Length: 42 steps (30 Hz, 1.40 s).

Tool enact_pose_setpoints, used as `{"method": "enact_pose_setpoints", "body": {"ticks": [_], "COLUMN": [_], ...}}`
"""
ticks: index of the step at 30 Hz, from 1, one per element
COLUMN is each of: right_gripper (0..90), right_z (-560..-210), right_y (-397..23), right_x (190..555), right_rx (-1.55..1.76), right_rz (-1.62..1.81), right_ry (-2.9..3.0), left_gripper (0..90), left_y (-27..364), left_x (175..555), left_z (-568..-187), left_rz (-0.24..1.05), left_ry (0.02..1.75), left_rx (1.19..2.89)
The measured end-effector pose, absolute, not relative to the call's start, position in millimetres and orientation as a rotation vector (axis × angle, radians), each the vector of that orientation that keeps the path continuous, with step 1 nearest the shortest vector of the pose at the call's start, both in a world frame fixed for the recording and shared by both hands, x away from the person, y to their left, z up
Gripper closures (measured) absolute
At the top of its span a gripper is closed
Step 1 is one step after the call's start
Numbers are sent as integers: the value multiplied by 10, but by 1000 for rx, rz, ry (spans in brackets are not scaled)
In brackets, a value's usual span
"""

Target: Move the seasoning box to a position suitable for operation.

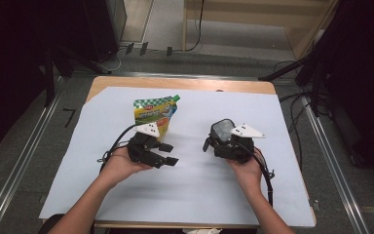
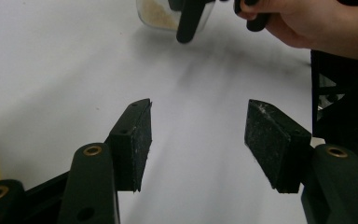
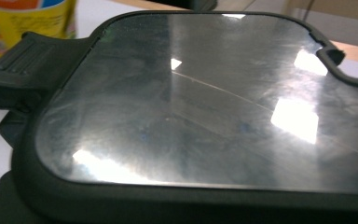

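Jaws of our left gripper (image 2: 198, 140) stand spread over the white sheet (image 1: 195, 185), gripping nothing. Our right gripper (image 1: 213, 142) is at the lidded container (image 3: 186, 112); we cannot tell whether it pinches it.

A wooden desk (image 1: 185, 84) stands on a grey floor (image 1: 39, 141), and a large sheet of pale paper (image 1: 190, 180) covers nearly all of its top, leaving a strip of wood bare along the far edge. Metal rails (image 1: 24, 156) run along the floor on both sides of the desk, and dark cables (image 1: 294, 124) trail over the floor to its right. Beyond the desk's far edge, a light wooden frame (image 1: 253, 22) stands with a cable (image 1: 199, 29) hanging in front of it.
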State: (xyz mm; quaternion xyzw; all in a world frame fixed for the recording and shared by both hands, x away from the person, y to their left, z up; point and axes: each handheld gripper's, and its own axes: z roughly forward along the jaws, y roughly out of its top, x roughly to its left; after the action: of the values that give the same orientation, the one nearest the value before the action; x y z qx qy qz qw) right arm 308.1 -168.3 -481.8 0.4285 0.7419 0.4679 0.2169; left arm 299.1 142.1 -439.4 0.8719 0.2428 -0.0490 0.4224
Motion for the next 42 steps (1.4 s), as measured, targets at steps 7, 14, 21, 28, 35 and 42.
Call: {"method": "enact_pose_setpoints", "body": {"ticks": [7, 14, 21, 28, 35, 42], "right_gripper": [156, 157, 157, 147, 132, 158], "right_z": [-4891, -4980, -5097, -5109, -5041, -4904], "right_y": [-1456, -1281, -1104, -1134, -1191, -1353], "right_x": [2991, 2942, 2860, 2835, 2768, 2636], "right_rx": [1120, 1075, 1001, 1002, 1029, 1087], "right_rz": [1334, 1325, 1307, 1308, 1296, 1250], "right_ry": [2143, 2221, 2278, 2286, 2314, 2371], "left_gripper": [422, 422, 424, 425, 425, 434], "left_y": [1416, 1413, 1392, 1387, 1387, 1381], "left_x": [3009, 3022, 3010, 3007, 3004, 3009], "left_z": [-4398, -4401, -4393, -4392, -4386, -4398], "left_rz": [-122, -120, -112, -108, -110, -117], "left_ry": [616, 618, 612, 609, 609, 611], "left_rx": [2185, 2183, 2186, 2189, 2183, 2184]}}
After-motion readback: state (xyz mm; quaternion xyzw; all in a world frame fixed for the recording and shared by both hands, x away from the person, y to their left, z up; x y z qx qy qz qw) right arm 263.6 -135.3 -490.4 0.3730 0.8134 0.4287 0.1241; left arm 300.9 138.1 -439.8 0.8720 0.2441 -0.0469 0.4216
